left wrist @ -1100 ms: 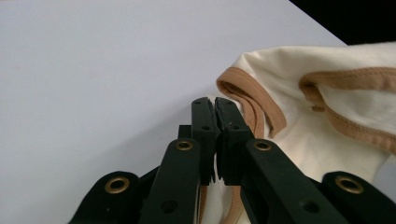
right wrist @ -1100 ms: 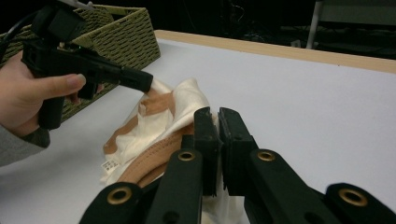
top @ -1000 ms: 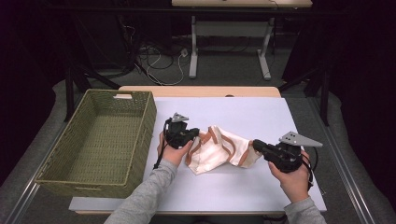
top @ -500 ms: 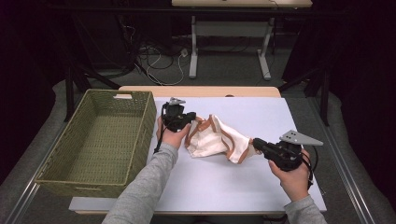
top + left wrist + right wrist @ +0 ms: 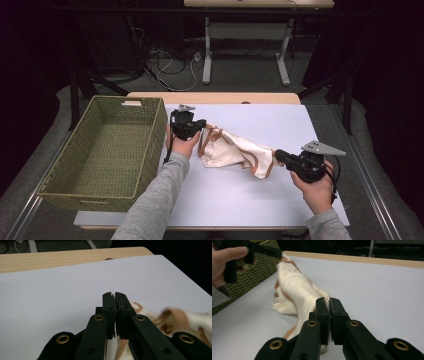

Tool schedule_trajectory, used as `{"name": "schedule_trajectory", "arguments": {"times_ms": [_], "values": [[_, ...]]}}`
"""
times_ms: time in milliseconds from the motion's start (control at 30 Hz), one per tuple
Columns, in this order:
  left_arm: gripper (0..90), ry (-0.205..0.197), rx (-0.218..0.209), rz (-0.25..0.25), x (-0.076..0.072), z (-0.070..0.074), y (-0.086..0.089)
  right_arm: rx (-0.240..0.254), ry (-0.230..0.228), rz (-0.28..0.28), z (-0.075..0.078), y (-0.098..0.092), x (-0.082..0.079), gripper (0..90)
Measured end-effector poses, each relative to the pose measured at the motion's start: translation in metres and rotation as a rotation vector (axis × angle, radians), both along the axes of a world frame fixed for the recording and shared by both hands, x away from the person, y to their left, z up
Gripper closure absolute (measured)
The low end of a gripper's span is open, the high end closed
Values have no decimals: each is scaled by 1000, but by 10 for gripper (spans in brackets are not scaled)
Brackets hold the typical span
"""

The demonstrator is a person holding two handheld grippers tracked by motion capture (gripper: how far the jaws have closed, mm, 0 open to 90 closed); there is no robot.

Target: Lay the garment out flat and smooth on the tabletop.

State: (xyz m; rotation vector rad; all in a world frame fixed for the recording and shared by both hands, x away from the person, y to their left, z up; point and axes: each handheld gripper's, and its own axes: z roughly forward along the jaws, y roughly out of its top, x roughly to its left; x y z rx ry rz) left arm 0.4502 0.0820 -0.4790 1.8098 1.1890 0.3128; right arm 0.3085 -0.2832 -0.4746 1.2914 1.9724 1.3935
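One white table [image 5: 260, 200] carries a green wicker basket [image 5: 107, 150] at its left and a cream garment [image 5: 235, 150] beside it. Left gripper [image 5: 200, 125] and right gripper [image 5: 278, 156], jaws clamped on opposite ends, hold it stretched, likely to straighten it for folding.

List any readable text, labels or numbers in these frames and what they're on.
No text can be read here.
Small white tag on the cream garment: it carries print, too small and blurred to read.
Woven basket, table and both grippers: no markings visible.
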Motion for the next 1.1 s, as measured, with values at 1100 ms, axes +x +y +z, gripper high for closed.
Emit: {"name": "schedule_trajectory", "arguments": {"times_ms": [1100], "values": [[880, -7, -20, 2, -7, -3, 6, -53, 49, -122, -22, -29, 23, 859]]}}
